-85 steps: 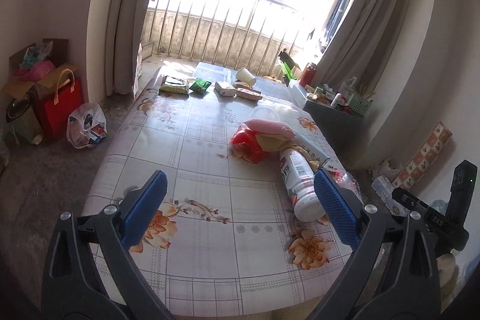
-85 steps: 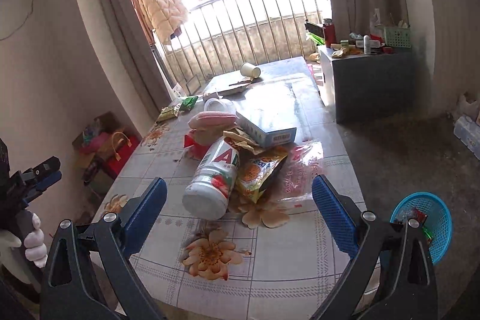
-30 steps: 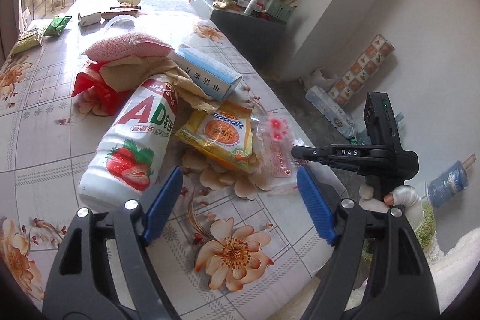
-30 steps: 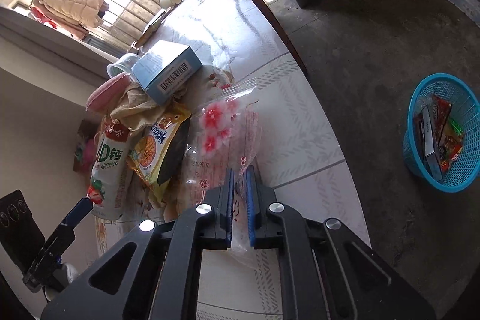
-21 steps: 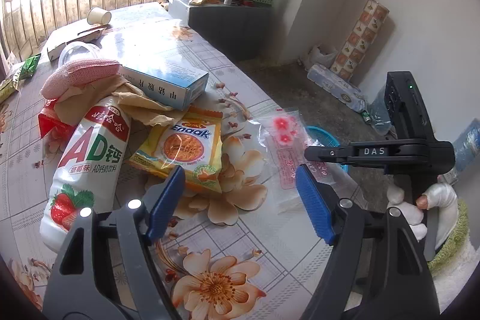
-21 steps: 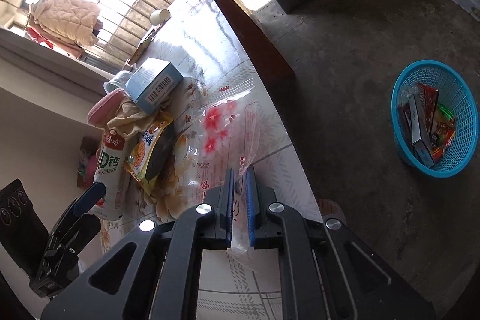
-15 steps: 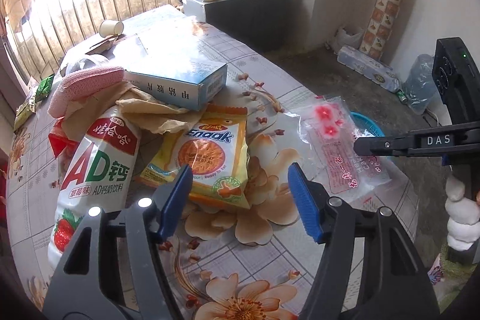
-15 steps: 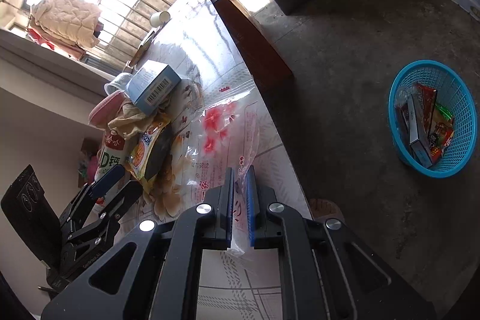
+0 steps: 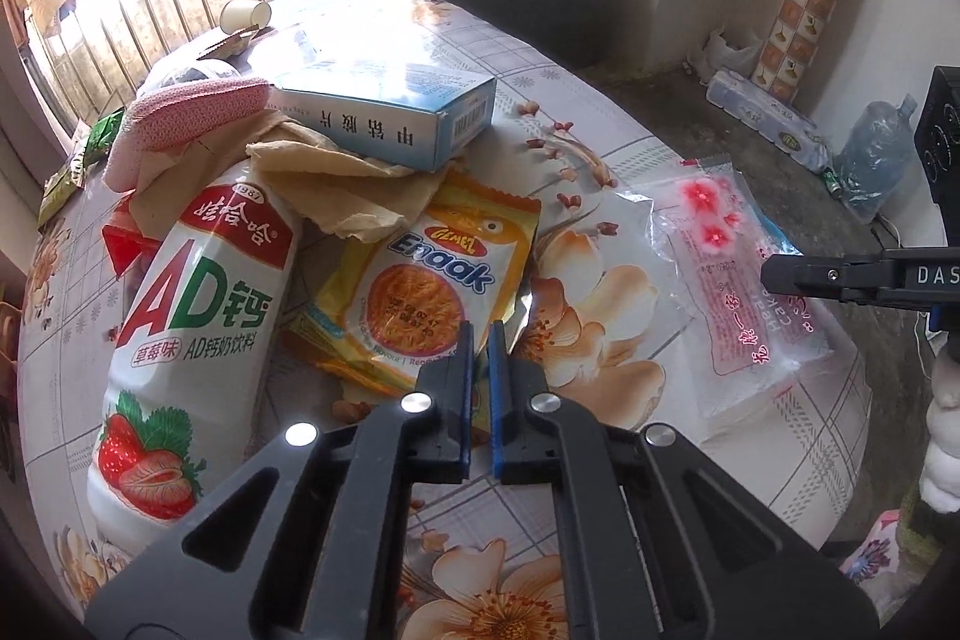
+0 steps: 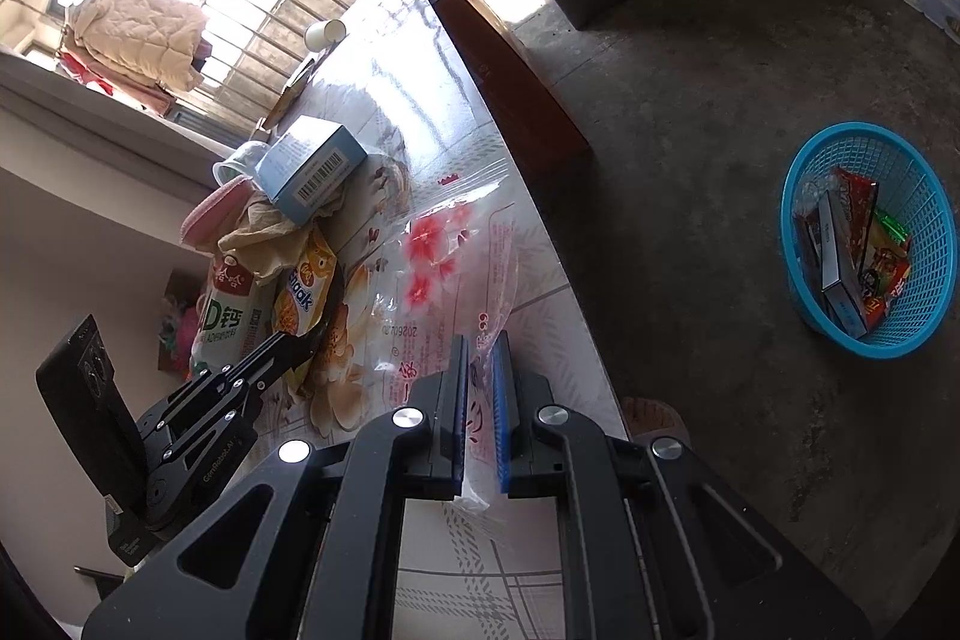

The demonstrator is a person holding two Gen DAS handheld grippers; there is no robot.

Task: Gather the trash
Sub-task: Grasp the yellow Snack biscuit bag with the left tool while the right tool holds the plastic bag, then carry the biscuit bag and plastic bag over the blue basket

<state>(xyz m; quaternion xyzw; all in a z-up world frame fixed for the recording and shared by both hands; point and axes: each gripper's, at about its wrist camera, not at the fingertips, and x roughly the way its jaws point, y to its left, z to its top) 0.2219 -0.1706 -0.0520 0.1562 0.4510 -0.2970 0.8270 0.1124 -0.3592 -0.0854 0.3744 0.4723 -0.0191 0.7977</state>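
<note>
Trash: yellow snack packet [image 9: 432,280] pinched in left jaws, clear flowered bag [image 10: 444,280] in right; blue basket [image 10: 936,244] only in right view.

On the table [image 9: 600,112] lie one drink bottle [image 9: 192,316], one blue box [image 9: 384,106], two snack wrappers: one yellow [image 9: 432,274], one clear [image 9: 738,292]; one paper cup [image 9: 243,16].

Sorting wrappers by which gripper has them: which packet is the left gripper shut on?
The yellow Enaak packet, pinched at its lower edge by the left gripper. The clear flowered bag is in the right gripper.
</note>
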